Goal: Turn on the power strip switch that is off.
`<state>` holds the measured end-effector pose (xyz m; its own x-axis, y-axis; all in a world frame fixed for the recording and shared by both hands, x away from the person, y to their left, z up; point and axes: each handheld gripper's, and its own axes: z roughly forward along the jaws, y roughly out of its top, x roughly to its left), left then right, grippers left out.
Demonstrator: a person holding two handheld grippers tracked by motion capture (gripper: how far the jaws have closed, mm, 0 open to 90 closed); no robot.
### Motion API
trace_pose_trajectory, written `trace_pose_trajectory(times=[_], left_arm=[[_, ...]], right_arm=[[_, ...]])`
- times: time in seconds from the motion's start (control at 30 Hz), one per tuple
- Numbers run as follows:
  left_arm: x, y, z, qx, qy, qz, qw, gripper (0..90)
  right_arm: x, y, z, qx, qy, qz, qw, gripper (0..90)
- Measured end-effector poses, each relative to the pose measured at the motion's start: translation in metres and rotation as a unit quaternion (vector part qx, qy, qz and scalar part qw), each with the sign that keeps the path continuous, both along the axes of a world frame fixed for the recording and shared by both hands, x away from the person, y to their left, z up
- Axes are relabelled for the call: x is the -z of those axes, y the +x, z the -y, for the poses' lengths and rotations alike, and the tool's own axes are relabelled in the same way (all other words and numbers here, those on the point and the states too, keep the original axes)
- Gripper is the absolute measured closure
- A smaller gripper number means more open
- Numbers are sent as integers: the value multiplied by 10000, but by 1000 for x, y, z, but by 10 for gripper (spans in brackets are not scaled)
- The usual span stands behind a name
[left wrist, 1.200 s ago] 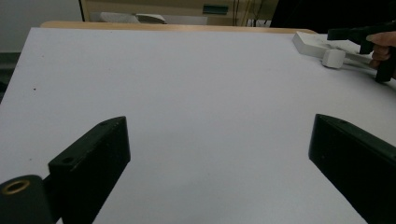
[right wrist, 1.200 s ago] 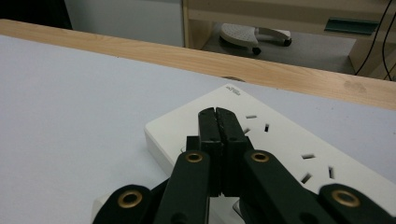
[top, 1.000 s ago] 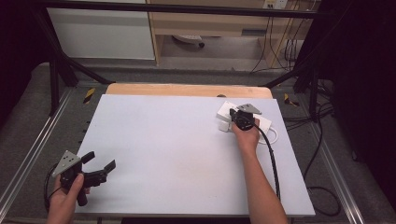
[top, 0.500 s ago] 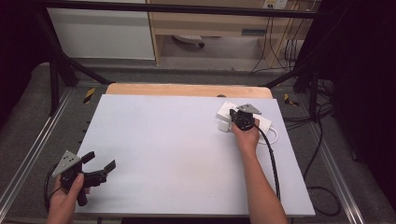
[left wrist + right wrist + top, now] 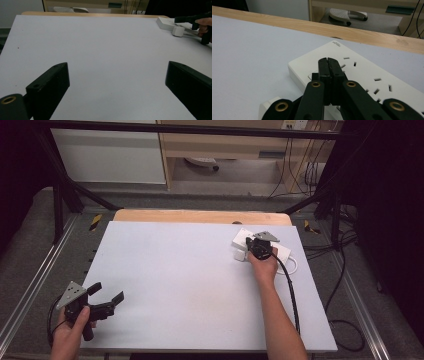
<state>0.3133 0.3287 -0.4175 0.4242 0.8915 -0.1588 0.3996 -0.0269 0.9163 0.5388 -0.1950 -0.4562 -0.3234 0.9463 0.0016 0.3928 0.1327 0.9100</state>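
Note:
A white power strip (image 5: 243, 236) lies flat near the table's far right; its slots face up in the right gripper view (image 5: 367, 72). My right gripper (image 5: 258, 248) hovers low over the strip's near end, its jaws shut with nothing between them (image 5: 327, 60). A small white plug block (image 5: 239, 255) sits just left of that gripper, against the strip (image 5: 268, 106). At the table's near left corner my left gripper (image 5: 107, 293) is held open and empty, its jaws wide apart over bare tabletop (image 5: 117, 67). From there the strip (image 5: 166, 23) and the plug block (image 5: 178, 31) appear far off.
The white tabletop (image 5: 190, 285) has a wooden strip (image 5: 200, 216) along its far edge. The strip's white cord (image 5: 294, 266) loops at the right edge. Metal frame rails (image 5: 30, 290) flank the table. Black cables (image 5: 345, 285) trail on the floor at right.

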Motion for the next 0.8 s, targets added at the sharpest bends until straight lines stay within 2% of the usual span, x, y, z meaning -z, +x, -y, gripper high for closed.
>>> trace_pose_trajectory(times=[0.3,0.8], left_arm=[[0,0,0,2,2,-1,10000,54],[0,0,0,11,2,0,10000,54]], right_arm=[[0,1,-1,12,-67,-90,9999,900],[0,2,0,40,-45,-146,9999,900]])
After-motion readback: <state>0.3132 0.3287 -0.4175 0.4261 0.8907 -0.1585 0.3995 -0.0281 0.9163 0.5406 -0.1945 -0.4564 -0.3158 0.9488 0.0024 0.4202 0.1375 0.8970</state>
